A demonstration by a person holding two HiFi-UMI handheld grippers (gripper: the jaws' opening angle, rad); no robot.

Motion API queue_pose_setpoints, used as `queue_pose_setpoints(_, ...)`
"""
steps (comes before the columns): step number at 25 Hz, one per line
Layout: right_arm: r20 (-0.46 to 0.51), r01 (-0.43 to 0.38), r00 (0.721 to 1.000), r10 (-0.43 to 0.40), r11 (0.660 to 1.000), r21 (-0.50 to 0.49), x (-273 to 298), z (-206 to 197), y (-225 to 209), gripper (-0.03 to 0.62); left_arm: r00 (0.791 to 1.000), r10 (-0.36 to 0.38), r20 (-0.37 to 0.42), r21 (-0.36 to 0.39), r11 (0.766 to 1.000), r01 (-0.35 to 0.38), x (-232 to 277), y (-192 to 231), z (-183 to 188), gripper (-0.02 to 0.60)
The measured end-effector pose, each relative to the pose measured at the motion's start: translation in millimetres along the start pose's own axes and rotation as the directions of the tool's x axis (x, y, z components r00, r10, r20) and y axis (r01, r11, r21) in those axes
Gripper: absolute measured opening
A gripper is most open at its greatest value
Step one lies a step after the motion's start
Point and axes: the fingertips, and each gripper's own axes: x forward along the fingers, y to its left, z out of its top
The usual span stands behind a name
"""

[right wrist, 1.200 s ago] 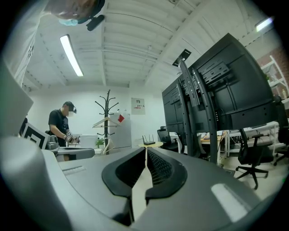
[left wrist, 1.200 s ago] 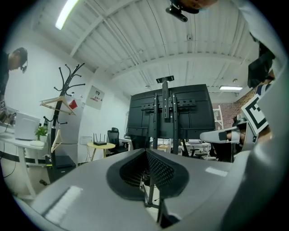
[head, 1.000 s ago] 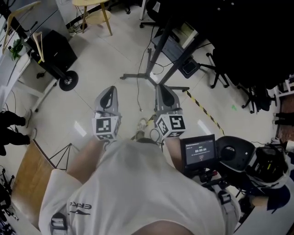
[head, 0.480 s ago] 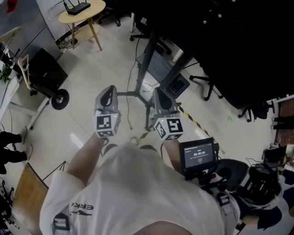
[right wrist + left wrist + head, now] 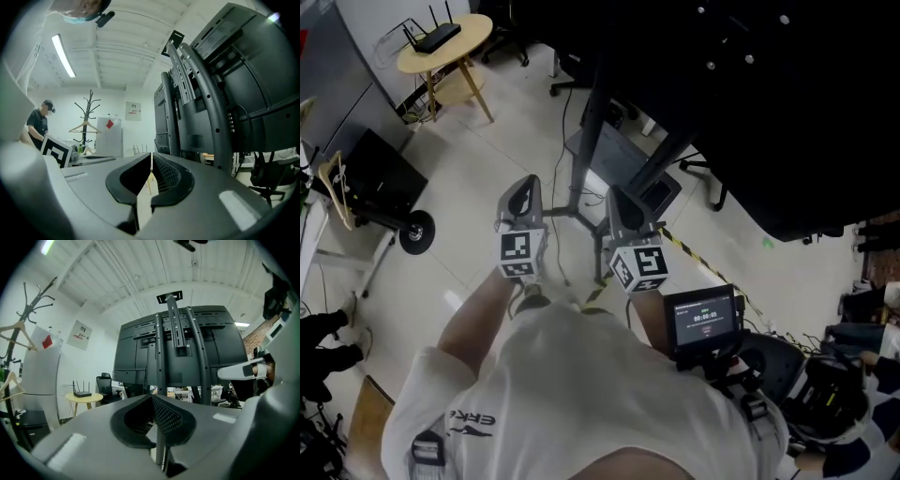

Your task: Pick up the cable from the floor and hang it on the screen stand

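The screen stand (image 5: 592,131) carries a big black screen (image 5: 750,103) at the upper right of the head view. Its floor legs (image 5: 574,212) lie between my two grippers. A thin dark cable (image 5: 559,251) trails over the pale floor beside those legs. My left gripper (image 5: 523,186) is shut and holds nothing. My right gripper (image 5: 615,193) is shut too, nothing between its jaws. The left gripper view has the left gripper (image 5: 152,397) pointing level at the stand's uprights (image 5: 176,348). In the right gripper view the right gripper (image 5: 151,154) sits close beside the stand's back (image 5: 206,108).
A round yellow table (image 5: 442,42) with a router stands at the back left. A black wheeled case (image 5: 380,178) is at the left. Yellow-black tape (image 5: 698,255) crosses the floor on the right. Office chairs (image 5: 712,178) stand under the screen. A person (image 5: 37,124) stands far left.
Both grippers have travelled forward across the floor to the stand. Its base, ahead of them earlier, now lies between them, and the screen fills more of the view.
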Motion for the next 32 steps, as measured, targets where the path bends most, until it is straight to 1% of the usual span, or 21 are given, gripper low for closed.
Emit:
queue_pose_setpoints(5,-0.021,0.063,0.998,-0.063,0.998,-0.003,64,-3,1,0.015,0.996,-0.084,-0.027,0.005,0.996,0.084,65,36,-8,0.002)
queue_pose_setpoints(11,-0.04,0.13,0.991,-0.131,0.991,-0.018,86,-9,-12,0.015,0.987,-0.157,-0.04,0.041,0.986,0.159,127,41,-23,0.002)
queue_pose_setpoints(17,-0.112,0.209,0.97,-0.215,0.976,-0.062,102,-14,-22,0.015,0.972,-0.213,-0.096,0.052,0.974,0.218,196,48,-67,0.002)
queue_pose_setpoints(22,-0.157,0.256,0.951,-0.266,0.963,-0.083,111,-25,-29,0.015,0.958,-0.25,-0.138,0.06,0.964,0.261,238,49,-106,0.002)
queue_pose_setpoints(27,-0.199,0.277,0.936,-0.289,0.957,-0.089,118,-45,-33,0.015,0.948,-0.268,-0.172,0.054,0.958,0.281,264,45,-146,0.002)
queue_pose_setpoints(32,-0.225,0.27,0.932,-0.283,0.959,-0.087,135,-73,-31,0.015,0.94,-0.283,-0.192,0.046,0.954,0.296,281,43,-175,0.003)
